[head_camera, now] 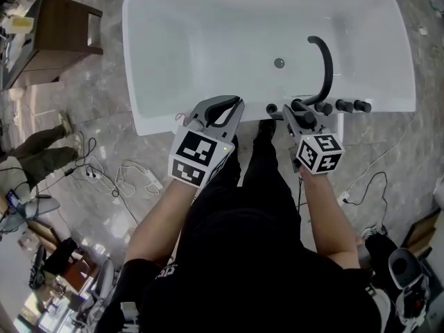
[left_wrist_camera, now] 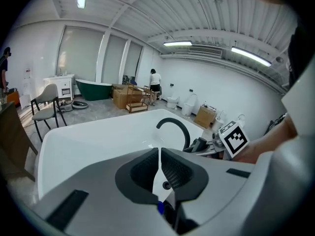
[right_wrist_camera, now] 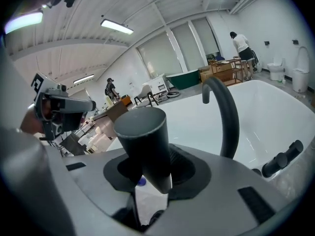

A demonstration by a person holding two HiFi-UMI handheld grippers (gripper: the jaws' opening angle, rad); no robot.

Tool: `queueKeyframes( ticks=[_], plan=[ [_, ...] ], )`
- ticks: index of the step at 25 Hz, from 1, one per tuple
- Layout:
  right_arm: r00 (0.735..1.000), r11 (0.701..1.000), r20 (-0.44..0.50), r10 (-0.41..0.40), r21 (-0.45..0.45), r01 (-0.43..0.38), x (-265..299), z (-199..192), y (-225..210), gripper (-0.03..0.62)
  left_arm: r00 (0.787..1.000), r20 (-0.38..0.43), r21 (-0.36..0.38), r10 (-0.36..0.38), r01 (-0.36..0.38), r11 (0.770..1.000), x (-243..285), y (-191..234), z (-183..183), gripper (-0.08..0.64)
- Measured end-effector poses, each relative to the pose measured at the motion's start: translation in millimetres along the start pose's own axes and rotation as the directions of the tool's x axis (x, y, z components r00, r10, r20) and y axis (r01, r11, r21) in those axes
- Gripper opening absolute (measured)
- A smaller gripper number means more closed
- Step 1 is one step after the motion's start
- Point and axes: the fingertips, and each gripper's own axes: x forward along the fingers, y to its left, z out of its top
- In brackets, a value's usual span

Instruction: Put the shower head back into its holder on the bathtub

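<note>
White bathtub (head_camera: 166, 40); black spout (head_camera: 328, 62) at 2 o'clock. Matte black shower head (right_wrist_camera: 143, 136). Grey left gripper (head_camera: 234, 104), grey right gripper (head_camera: 290, 111) (cubes black-and-white squares). Grey marbled floor (head_camera: 104, 96). Dark green far tub (left_wrist_camera: 93, 89), 10 o'clock, left gripper view.

A grey marbled floor (head_camera: 104, 96) carries everything. The white tub (head_camera: 159, 120) stands on it at 12 o'clock, and a brown wooden table (head_camera: 59, 37) at 10 o'clock. White cables (head_camera: 132, 179) lie tangled at 9 o'clock, near a standing person's shoe (head_camera: 64, 122). A thin dark cable (head_camera: 374, 174) loops at 3 o'clock.
</note>
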Motion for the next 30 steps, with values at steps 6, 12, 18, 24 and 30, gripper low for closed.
queueKeyframes(
  ticks=[6, 12, 18, 24, 30],
  plan=[
    [0.995, 0.997, -0.072, -0.075, -0.016, 0.074, 35.0, -37.9, -22.7, 0.129, 1.000, 0.000, -0.016, 0.007, -0.007, 1.000, -7.3, 7.4, -13.4, 0.029],
    [0.988, 0.994, -0.110, -0.107, -0.042, 0.103, 51.0, -62.8, -25.1, 0.130, 1.000, 0.014, -0.013, -0.002, 0.002, 1.000, -21.0, 4.9, -23.2, 0.029],
    [0.983, 0.989, -0.117, -0.141, -0.065, 0.135, 56.0, -78.7, -16.9, 0.137, 0.999, 0.033, -0.015, -0.001, 0.002, 1.000, -40.0, 6.0, -37.0, 0.029],
    [0.984, 0.994, -0.149, -0.102, -0.051, 0.095, 63.5, -77.6, 2.9, 0.171, 0.998, 0.068, -0.029, 0.006, -0.004, 1.000, -58.7, 16.1, -39.5, 0.029],
    [0.982, 0.990, -0.126, -0.138, -0.026, 0.136, 36.6, -81.7, 5.0, 0.190, 0.997, 0.081, -0.022, -0.005, 0.006, 1.000, -72.8, 9.8, -38.7, 0.029]
  ],
)
